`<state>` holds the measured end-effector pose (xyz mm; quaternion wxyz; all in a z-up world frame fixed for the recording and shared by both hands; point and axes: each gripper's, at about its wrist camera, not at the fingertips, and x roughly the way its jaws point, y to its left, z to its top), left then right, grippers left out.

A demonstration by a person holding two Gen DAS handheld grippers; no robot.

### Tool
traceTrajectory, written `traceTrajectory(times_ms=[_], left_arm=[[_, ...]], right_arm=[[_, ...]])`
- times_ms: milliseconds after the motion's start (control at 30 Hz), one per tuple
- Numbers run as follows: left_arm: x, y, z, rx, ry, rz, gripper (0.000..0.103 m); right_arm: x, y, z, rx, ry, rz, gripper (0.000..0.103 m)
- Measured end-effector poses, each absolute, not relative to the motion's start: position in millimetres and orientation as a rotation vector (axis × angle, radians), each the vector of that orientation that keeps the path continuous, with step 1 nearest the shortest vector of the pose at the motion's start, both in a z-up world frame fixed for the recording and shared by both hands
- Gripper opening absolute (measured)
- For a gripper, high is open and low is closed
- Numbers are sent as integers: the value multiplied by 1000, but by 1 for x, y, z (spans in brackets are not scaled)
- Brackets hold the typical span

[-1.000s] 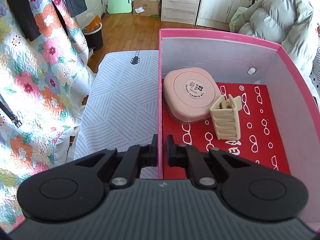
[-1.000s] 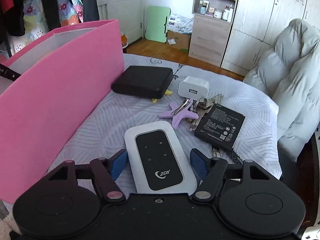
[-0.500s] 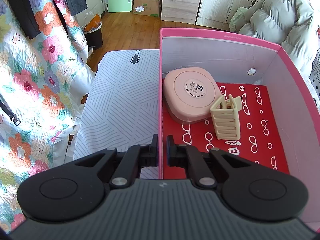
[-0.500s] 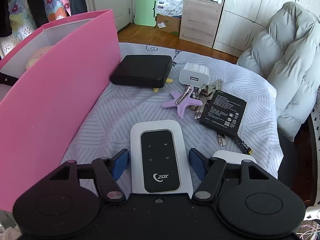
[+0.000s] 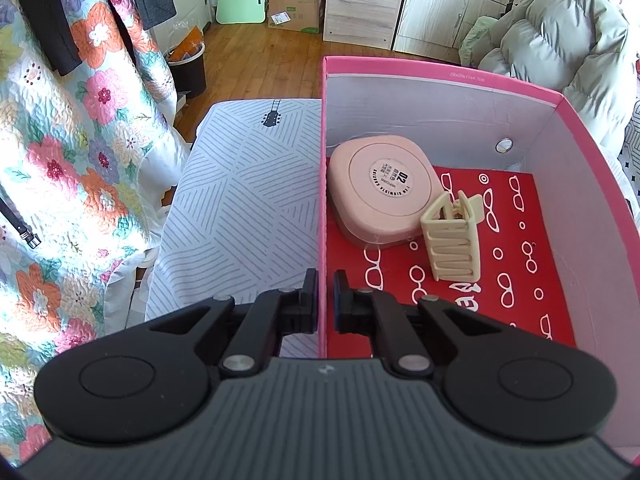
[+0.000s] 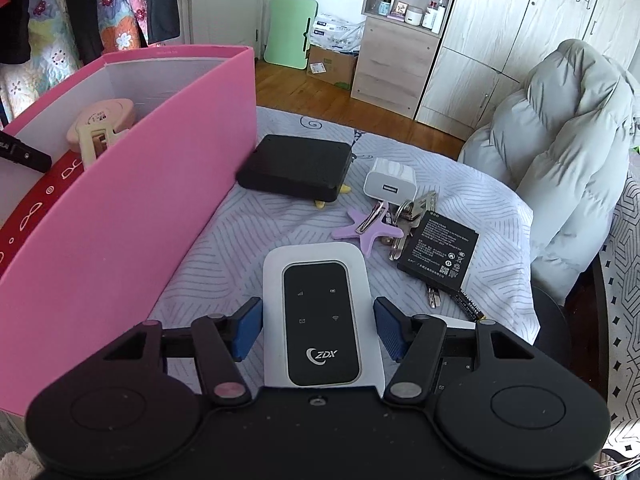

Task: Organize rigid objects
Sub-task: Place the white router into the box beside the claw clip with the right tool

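Big pink box [image 6: 120, 216] sits left on the tabletop [image 6: 224, 240]; the left gripper [image 5: 326, 300] has its jaws pinched on the box's near wall, steadying it. The right gripper [image 6: 318, 330] has the white ZDX hotspot [image 6: 320, 312] between its jaws, looks gripped. Seems like the carry step: next it needs lifting over the wall, set beside the hair claw [image 5: 452, 240].

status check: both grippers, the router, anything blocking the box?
Left gripper shut on pink box wall. Right gripper shut on white ZDX router, lifted. Compact and hair claw inside; path over the wall looks open.
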<state>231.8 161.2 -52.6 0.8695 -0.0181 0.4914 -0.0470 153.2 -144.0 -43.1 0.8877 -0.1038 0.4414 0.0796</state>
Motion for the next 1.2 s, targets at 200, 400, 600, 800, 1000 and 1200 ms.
traceTrajectory(times_ms=[200,400,600,800,1000,1200], left_arm=[[232,162,-52,-45,1028,-99,5],[232,161,-53,-40,1027,-101,5],[232,161,-53,-43,1028,-101,5],[232,162,-53,-44,1028,-101,5],[232,162,-52,-51,1027,-102,5],[232,163,-52,-48,1027,-102,5]], right_arm=[[143,-134,-18,-231,859,174,66],[136,-119,10,-225,789,208,66],[130,-101,43,-205,701,266,66],[141,-71,68,-193,665,424,66],[175,-19,49,-322,734,508,66],[220,14,10,-495,834,455,66]])
